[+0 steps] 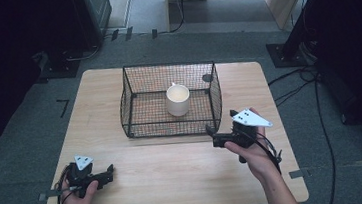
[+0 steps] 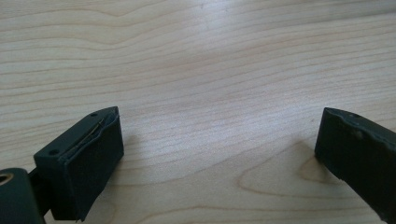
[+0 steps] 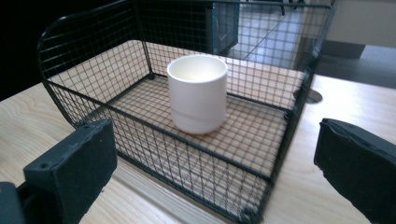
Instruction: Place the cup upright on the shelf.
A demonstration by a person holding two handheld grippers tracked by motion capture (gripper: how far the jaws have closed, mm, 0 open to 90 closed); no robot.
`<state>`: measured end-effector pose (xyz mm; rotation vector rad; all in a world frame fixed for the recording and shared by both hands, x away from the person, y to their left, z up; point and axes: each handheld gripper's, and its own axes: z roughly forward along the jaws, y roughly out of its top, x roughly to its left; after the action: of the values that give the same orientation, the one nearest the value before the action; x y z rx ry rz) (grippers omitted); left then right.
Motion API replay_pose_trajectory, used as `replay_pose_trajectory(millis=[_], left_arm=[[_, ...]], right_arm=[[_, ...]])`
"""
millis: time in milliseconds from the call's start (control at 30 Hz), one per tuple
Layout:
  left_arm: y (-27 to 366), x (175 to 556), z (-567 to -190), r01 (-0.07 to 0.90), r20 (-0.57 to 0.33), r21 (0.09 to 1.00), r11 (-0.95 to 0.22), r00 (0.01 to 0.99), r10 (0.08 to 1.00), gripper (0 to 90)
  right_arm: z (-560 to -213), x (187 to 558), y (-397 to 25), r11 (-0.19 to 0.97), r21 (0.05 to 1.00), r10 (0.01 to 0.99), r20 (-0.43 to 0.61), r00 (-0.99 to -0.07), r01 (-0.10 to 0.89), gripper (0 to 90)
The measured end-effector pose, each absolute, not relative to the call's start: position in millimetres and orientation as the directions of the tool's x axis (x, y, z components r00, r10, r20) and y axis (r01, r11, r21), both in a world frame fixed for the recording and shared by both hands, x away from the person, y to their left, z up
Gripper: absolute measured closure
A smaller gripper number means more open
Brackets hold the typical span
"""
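Because the white cup (image 1: pixel 178 100) stands upright inside the black wire basket (image 1: pixel 135 117) at the tabletop's far middle, it lies ahead and left of the right gripper (image 1: pixel 220 126), which hovers with jaws wide and empty just outside the basket's near right corner. That hand is nearer by far; the left gripper (image 1: pixel 109 171), also wide, rests low near the near left corner. Around them lies bare pale wood tabletop (image 1: pixel 176 173), grey floor and dark stands.

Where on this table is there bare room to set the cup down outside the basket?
Bare wood on the table lies between the left gripper and the right gripper, in front of the wire basket. Another strip lies left of the basket. The basket, holding the white cup, crowds the middle.
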<state>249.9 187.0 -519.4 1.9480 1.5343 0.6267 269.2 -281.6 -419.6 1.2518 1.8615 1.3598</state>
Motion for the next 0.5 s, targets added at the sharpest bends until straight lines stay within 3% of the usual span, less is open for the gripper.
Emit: replay_pose_trajectory(millis=[500], left_arm=[[187,250,-519,0.704,0.013,0.689,-0.176,0.231,0.973,1.6]], right_arm=[[-450,247,-327,0.009,0.903,0.929,0.151,-0.337,0.431,0.0]])
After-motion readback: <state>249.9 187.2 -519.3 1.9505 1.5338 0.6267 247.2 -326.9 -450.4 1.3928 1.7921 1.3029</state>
